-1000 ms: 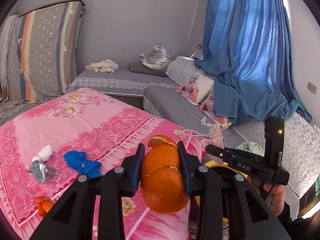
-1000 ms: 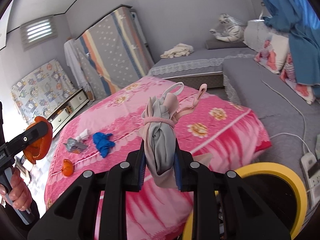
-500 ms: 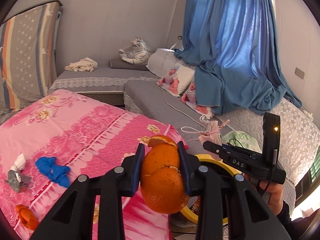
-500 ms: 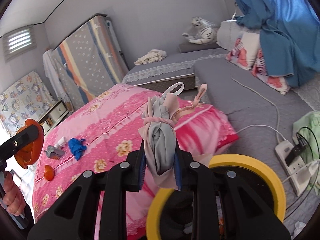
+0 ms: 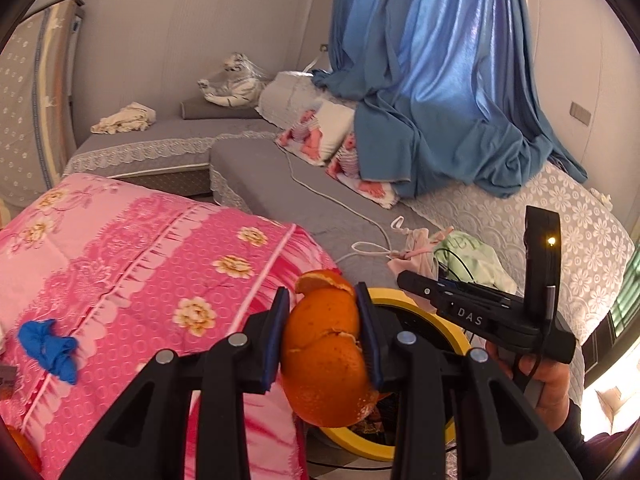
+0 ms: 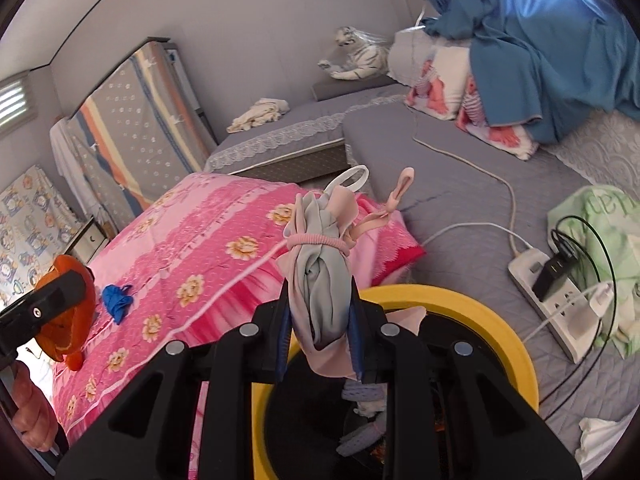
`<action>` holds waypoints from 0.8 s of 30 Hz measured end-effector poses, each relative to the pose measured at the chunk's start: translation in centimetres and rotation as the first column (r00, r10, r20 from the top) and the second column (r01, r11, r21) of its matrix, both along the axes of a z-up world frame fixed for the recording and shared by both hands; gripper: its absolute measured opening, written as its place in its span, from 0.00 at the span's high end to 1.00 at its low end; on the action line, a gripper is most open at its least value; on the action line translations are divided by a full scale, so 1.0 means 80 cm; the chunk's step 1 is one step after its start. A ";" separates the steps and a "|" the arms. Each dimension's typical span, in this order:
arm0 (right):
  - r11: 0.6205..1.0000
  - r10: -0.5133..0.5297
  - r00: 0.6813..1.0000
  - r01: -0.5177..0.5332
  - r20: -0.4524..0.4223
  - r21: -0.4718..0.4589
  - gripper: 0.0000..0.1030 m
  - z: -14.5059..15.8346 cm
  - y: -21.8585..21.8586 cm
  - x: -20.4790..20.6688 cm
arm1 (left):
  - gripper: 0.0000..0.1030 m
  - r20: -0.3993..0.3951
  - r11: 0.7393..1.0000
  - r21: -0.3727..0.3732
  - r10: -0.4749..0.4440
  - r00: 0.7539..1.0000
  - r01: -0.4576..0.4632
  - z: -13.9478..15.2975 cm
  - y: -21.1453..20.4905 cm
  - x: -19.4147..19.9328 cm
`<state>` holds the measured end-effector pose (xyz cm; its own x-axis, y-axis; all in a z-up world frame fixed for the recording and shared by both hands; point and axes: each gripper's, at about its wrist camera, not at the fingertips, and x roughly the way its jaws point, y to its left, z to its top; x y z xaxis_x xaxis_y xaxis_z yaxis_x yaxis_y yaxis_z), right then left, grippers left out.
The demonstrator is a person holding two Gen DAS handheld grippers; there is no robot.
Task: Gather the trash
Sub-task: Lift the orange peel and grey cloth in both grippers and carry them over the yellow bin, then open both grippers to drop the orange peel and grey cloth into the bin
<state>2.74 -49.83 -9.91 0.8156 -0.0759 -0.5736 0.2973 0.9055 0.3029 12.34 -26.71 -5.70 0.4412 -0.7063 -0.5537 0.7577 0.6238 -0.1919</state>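
Note:
My left gripper (image 5: 323,336) is shut on a curl of orange peel (image 5: 326,364), held over the near rim of a yellow-rimmed bin (image 5: 432,312). My right gripper (image 6: 320,320) is shut on a grey and pink cloth bundle (image 6: 320,264) tied with a pink band, just above the same bin (image 6: 480,320), which holds scraps inside. The right gripper (image 5: 416,280) shows from the side in the left wrist view, held in a person's hand (image 5: 548,384). The peel (image 6: 68,320) in the left gripper shows at the left of the right wrist view. A blue scrap (image 5: 50,350) lies on the pink quilt (image 5: 120,248).
The bin stands at the corner of the pink bed (image 6: 180,248), beside a grey mat (image 6: 460,184). A white power strip (image 6: 556,296) with plugs and cords lies on the mat with a green cloth (image 6: 600,216). A blue curtain (image 5: 440,80) and pillows (image 5: 320,136) are behind.
Both grippers swung right from over the bed toward the bin and sank a little, with their loads still gripped. The bin fills more of the right wrist view now.

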 end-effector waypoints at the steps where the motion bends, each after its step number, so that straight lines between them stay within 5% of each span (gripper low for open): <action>1: 1.000 -0.008 1.000 0.008 -0.005 0.000 0.78 -0.003 -0.003 -0.002 | 0.69 -0.006 1.000 0.008 -0.022 1.000 0.022 -0.004 -0.009 0.001; 13: 0.995 -0.099 0.993 0.101 -0.071 0.024 0.78 -0.035 -0.034 -0.022 | 0.69 -0.069 0.989 0.091 -0.108 0.992 0.114 -0.059 -0.089 0.010; 24: 0.987 -0.131 0.984 0.141 -0.118 0.082 0.76 -0.061 -0.054 -0.031 | 0.69 -0.183 0.981 0.116 -0.133 0.974 0.156 -0.102 -0.112 0.016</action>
